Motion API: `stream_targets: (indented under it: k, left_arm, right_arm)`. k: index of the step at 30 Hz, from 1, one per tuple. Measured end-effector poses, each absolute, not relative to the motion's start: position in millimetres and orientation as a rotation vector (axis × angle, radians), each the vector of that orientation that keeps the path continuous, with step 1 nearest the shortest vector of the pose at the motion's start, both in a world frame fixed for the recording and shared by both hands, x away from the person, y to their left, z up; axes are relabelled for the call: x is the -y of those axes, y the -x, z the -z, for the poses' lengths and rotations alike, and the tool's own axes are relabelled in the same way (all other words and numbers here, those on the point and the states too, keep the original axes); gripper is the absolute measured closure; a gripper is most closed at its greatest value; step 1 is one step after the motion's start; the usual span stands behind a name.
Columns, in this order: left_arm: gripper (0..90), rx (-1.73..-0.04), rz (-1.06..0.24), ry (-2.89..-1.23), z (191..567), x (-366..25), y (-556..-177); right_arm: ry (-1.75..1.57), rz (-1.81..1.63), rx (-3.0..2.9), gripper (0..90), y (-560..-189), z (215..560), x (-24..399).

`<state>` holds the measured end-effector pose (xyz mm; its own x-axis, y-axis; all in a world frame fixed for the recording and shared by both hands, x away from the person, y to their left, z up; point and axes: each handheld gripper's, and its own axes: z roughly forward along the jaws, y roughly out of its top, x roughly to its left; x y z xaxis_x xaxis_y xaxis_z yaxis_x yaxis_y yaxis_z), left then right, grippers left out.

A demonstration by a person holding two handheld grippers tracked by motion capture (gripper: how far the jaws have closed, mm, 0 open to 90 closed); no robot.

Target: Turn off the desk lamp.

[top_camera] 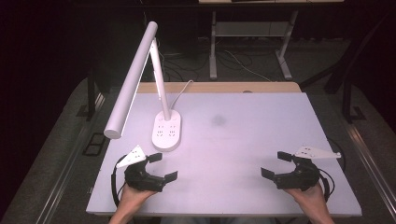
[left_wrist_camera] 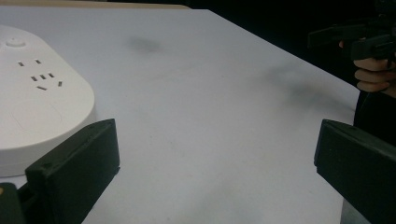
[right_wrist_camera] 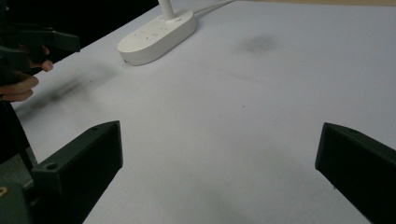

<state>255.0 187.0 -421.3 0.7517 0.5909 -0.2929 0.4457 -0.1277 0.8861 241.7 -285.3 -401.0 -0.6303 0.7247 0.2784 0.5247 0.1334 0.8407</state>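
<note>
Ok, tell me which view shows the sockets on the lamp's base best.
The left gripper view: the lamp base sits close, its socket slots sharp. The high view shows the whole base, sockets as tiny marks. The right gripper view shows it far off, sockets faint.

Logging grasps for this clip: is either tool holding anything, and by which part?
Nothing is held. The left tool and right tool both stand open over the table.

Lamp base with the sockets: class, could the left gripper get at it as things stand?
Probably yes. The left gripper is open beside the lamp base, with bare table between them and nothing blocking the way.
</note>
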Motion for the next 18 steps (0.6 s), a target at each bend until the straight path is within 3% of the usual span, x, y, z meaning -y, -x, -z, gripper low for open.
stream_targets:
  k: [18]
  left_arm:
    - [0.0,-0.830,-0.149,-1.735,421.1,-191.4,-255.6]
  right_arm:
    - [-1.275,-1.494,-2.218,0.8,-239.1,401.1,289.7]
